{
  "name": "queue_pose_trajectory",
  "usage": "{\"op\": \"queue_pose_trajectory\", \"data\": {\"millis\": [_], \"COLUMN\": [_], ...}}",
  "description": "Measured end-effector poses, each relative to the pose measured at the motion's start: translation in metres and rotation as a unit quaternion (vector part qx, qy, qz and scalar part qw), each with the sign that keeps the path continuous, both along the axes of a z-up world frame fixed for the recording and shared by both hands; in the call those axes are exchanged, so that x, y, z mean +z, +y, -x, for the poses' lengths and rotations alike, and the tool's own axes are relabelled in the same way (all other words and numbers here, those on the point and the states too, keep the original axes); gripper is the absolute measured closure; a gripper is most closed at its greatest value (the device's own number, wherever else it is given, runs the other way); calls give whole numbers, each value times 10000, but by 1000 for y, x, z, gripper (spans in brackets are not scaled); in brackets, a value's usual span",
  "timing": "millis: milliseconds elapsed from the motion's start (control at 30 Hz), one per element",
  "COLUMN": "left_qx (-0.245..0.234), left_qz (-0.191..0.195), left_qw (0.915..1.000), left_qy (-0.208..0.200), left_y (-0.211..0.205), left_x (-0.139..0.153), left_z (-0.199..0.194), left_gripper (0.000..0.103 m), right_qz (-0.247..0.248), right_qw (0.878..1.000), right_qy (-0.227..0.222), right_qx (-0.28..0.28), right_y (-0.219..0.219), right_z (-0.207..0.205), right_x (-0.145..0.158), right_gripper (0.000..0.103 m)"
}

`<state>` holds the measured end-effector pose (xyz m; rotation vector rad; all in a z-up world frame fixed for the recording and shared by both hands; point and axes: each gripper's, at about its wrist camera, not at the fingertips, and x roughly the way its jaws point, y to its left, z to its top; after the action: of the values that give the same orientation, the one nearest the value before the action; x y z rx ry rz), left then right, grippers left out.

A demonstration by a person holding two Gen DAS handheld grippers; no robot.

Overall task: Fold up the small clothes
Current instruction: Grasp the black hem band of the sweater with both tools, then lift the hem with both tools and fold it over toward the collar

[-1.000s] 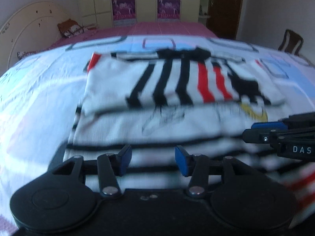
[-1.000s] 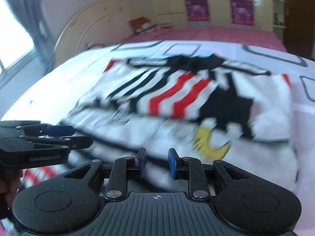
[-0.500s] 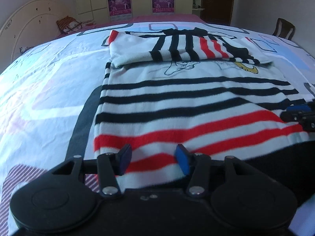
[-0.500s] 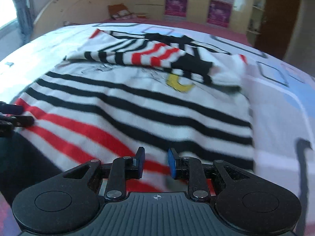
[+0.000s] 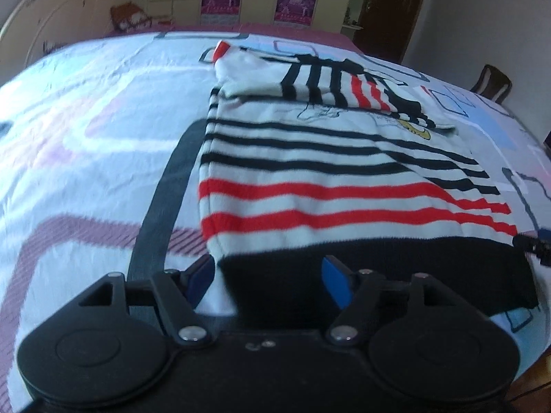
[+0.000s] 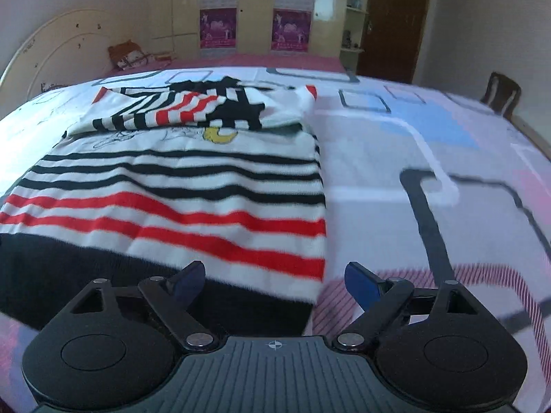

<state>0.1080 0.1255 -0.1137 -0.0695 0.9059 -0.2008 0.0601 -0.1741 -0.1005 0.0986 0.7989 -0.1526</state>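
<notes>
A small white sweater (image 5: 310, 158) (image 6: 179, 186) with black and red stripes and a black hem lies flat on the bed, its sleeves folded across the chest at the far end. My left gripper (image 5: 268, 278) hovers at the hem's near left corner. Its jaws are opening, with the black hem's corner lying between the blue pads, which do not press it. My right gripper (image 6: 275, 282) is at the near right corner. Its jaws are also opening wide, astride that corner without pinching it. The right gripper's tip (image 5: 532, 244) shows at the left wrist view's right edge.
The bedsheet (image 6: 430, 158) is pale with dark, pink and blue line patterns. A curved headboard (image 6: 51, 51) and a cushion (image 6: 125, 56) stand at the far left. A wardrobe with pink posters (image 6: 255, 17), a dark door (image 6: 389, 20) and a chair (image 6: 501, 93) lie beyond.
Both grippers have drawn back from the folded sleeves to the sweater's near hem. Both jaws have opened wider, the right one much more.
</notes>
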Motion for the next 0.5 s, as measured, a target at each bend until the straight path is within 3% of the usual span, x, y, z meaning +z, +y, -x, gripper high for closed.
{"op": "queue_pose_trajectory", "data": {"millis": [133, 200, 333, 400, 500], "left_qx": [51, 20, -87, -138, -169], "left_qz": [285, 382, 611, 761, 1004], "left_qw": [9993, 9989, 9973, 9959, 9932], "left_qy": [238, 279, 389, 468, 566], "left_y": [9, 10, 13, 14, 15], "left_x": [-9, -12, -14, -15, -17], "left_z": [5, 9, 13, 14, 11], "left_gripper": [40, 43, 59, 69, 86], "right_qz": [-375, -626, -816, -950, -1020], "right_qw": [9991, 9975, 9960, 9948, 9940], "right_qy": [164, 300, 310, 316, 342], "right_qx": [-118, -125, -209, -203, -191], "right_y": [-2, -3, -1, -1, 0], "right_z": [12, 15, 23, 24, 23], "right_x": [-9, -14, -16, -16, -15], "right_gripper": [16, 41, 50, 67, 83]}}
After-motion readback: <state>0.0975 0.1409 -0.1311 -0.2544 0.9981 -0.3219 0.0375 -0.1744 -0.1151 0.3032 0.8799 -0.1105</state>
